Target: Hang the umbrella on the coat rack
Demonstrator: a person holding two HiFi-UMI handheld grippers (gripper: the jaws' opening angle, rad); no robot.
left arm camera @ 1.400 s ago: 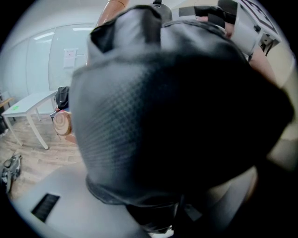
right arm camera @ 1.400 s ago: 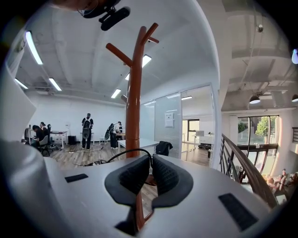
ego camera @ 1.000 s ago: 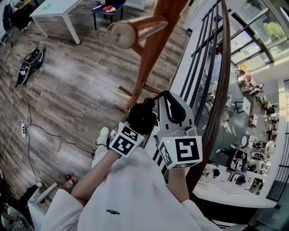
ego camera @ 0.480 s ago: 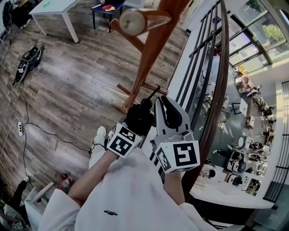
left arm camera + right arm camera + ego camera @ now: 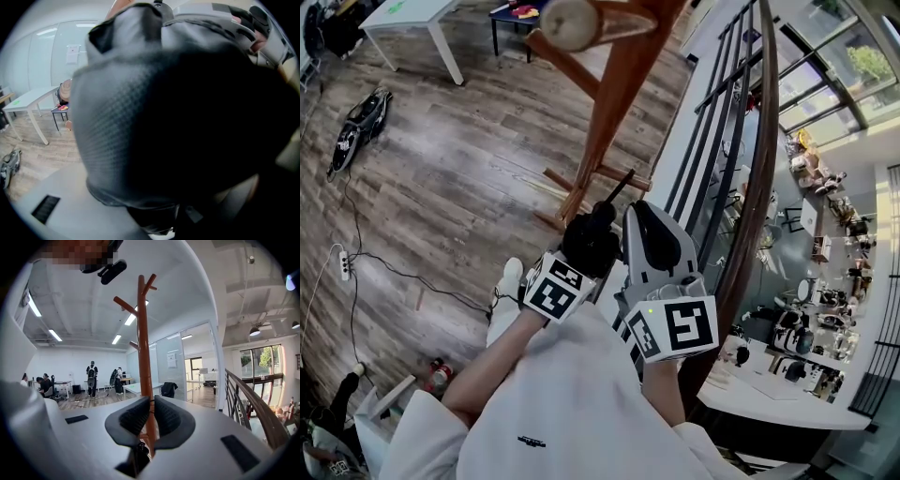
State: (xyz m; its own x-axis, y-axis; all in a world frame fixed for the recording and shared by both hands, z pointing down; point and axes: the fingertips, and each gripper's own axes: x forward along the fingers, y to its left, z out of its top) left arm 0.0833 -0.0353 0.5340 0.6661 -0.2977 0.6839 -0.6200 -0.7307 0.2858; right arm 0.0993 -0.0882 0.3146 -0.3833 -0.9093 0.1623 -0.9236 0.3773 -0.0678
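While the left claw (image 5: 584,248) clamps the folded black umbrella (image 5: 591,236), its jaws stand wide around the bundle, and dark fabric fills almost the whole left gripper view.

- Right claw (image 5: 151,404): pads drawn nearly together, with a thin dark strap (image 5: 619,187) pinched at their tips. It sits just beside the left claw, at its three o'clock in the head view.
- Umbrella: held off the floor between the two claws, close to the person's chest. It hangs on no peg and is apart from the rack.
- Coat rack (image 5: 142,333): a reddish-brown wooden pole with angled pegs. It is at twelve o'clock from the claws and seen straight through the gap of the right claw. One round peg end (image 5: 567,21) shows at the head view's top edge, and the rack's feet stand on the wooden floor (image 5: 450,169).
- Railing (image 5: 752,206): a curved wooden handrail on dark bars, at three o'clock.
- White surface (image 5: 412,14): at eleven o'clock, well apart.
- Power strip (image 5: 343,267): on the floor at nine o'clock, with a cable trailing from it.
- People (image 5: 92,378): standing far off at nine o'clock in the right gripper view.
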